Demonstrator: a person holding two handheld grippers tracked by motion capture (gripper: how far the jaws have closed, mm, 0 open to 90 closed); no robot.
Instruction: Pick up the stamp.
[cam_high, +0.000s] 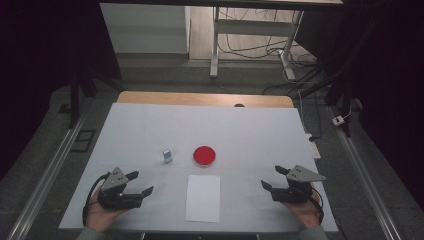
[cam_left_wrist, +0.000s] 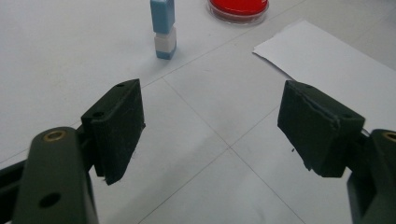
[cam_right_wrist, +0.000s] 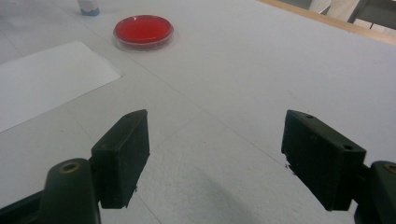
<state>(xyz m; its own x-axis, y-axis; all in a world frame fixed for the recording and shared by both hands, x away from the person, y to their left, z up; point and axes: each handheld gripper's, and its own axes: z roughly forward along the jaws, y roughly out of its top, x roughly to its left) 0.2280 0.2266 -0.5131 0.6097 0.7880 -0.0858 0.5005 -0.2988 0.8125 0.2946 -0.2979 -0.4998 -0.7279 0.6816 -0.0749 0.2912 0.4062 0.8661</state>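
Left hand-held gripper (cam_high: 134, 185) & right hand-held gripper (cam_high: 272, 179) both spread, empty, low on counter (cam_high: 250, 130); blue-white block (cam_left_wrist: 163, 28) upright ahead of left, beside red dish (cam_high: 204, 155); prob. light, tippy, so pinch its flat sides.

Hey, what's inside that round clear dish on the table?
The dish holds a flat red fill across its whole bottom, with nothing else lying on it. Whatever is under the red is covered.
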